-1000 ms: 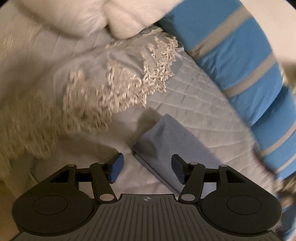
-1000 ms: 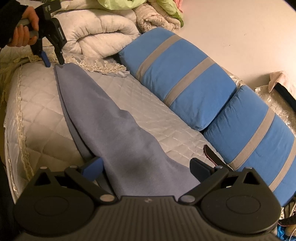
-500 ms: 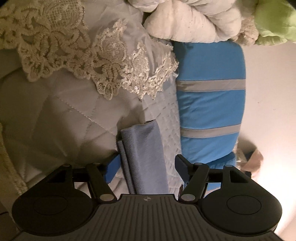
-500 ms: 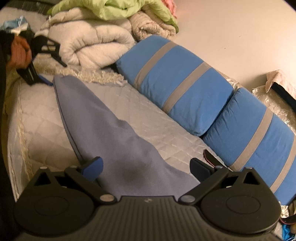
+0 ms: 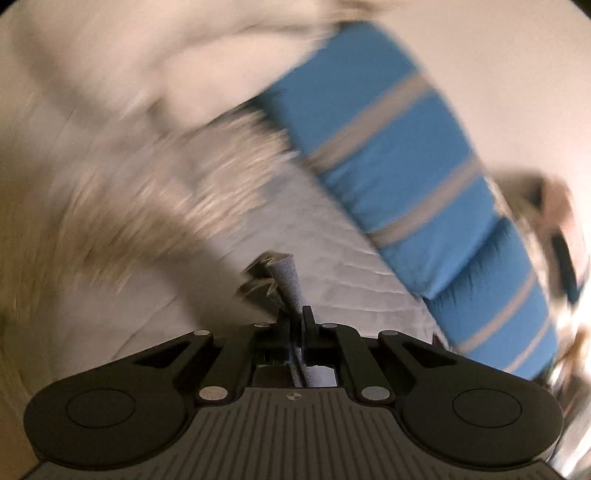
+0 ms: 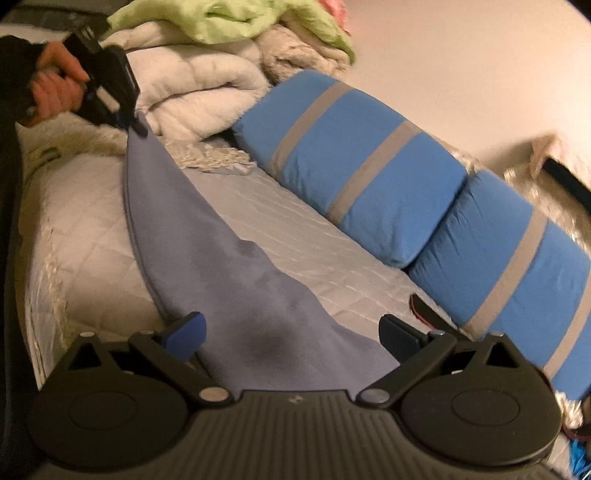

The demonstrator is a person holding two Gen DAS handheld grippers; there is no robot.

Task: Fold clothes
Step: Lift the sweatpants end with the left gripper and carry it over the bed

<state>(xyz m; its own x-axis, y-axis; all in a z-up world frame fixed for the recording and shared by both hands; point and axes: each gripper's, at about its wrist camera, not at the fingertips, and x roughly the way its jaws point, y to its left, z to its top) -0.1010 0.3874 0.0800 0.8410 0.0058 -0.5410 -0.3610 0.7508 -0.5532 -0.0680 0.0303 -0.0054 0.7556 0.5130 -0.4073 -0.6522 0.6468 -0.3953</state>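
No box, basket or other holder shows in either view; the clothing lies straight on the quilted bed cover. The blue-grey garment stretches in a long folded strip across that cover, from the far corner down to the near edge.

The left gripper has its jaws pressed together on the far corner of the garment; a narrow tongue of the cloth sticks out past the tips, and more shows behind them. From the right wrist view, a hand in a dark sleeve holds this gripper at the garment's top corner. The right gripper stands wide open over the near end of the strip, with the cloth between its fingers but not pinched.

Two blue pillows with grey stripes lie along the wall side of the bed, just beside the garment's open side. A lace trim and a rolled white duvet sit beyond the held corner, with a green blanket heaped on top. The left wrist view is heavily blurred, so the lace is only a smear there.

Half a second earlier the left jaws stood open around the corner; they are now clamped on it and the corner is lifted off the cover. The right gripper has kept its place and its wide opening.
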